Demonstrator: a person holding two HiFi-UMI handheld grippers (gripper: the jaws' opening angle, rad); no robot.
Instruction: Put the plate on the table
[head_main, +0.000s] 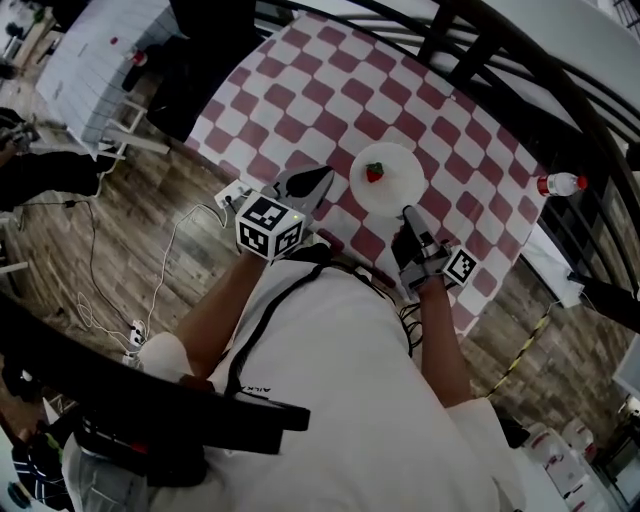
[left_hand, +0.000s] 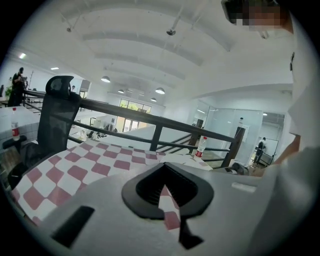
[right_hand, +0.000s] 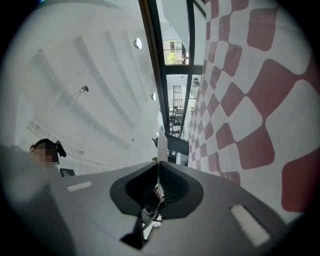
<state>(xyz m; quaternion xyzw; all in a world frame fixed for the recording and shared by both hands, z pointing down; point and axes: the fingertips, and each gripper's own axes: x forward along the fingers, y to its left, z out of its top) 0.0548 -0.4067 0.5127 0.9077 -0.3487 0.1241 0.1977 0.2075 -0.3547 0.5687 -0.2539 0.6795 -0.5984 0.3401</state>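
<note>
Plate with a strawberry lies over the checked table, near its front edge; whether it is fully seated cannot be confirmed. Right gripper is pinching the plate's near rim. Left gripper is pressed together, empty, just beside the plate. Outstanding, by my assessment: release and withdrawal.

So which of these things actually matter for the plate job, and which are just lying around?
Part of the job: plate, carrying a strawberry; right gripper, shut on its rim; checked table.
Just lying about: bottle beyond the table's corner; cables on the floor; left gripper, shut, holding nothing.
</note>
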